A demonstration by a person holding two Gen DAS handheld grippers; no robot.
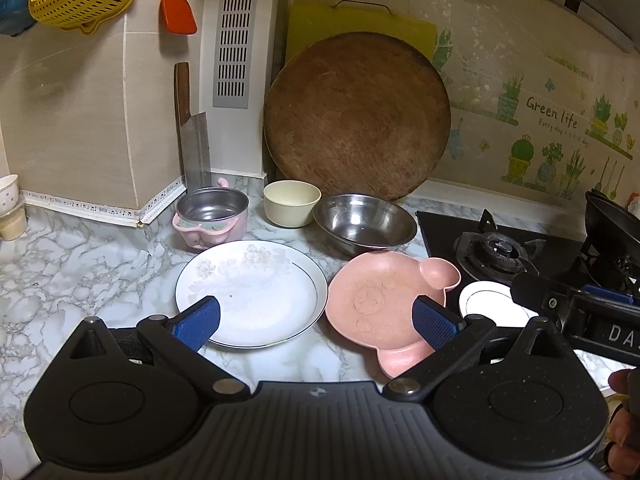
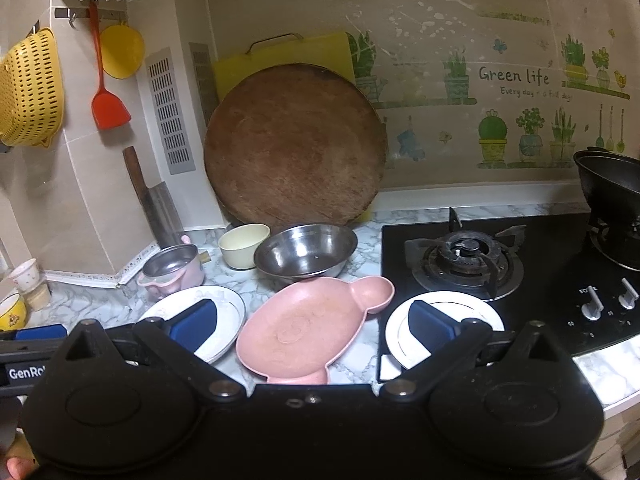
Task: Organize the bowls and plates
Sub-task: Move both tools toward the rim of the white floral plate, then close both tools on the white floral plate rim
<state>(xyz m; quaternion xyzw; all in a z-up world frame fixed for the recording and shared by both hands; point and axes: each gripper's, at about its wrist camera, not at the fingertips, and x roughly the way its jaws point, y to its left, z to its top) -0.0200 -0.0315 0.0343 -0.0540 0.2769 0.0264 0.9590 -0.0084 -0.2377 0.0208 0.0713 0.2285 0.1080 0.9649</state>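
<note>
nothing looked sorted yet. both my claws, left gripper [image 1: 316, 318] and right gripper [image 2: 314, 326], hung with fingers spread wide, holding nothing. the floral plate [image 1: 256, 280], pink bear plate [image 1: 380, 296] and small white plate [image 2: 460, 312] lay singly along the counter [image 1: 80, 264]; the steel bowl [image 1: 364, 220], cream bowl [image 1: 292, 202] and pink pot [image 1: 212, 212] stood unstacked behind. all the stacking, i judged, remained.

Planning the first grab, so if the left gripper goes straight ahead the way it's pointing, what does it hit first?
Most likely the white floral plate or the pink bear-shaped plate: the open left gripper aims at the narrow gap between them. Depth is uncertain; beyond sits the steel bowl.
</note>
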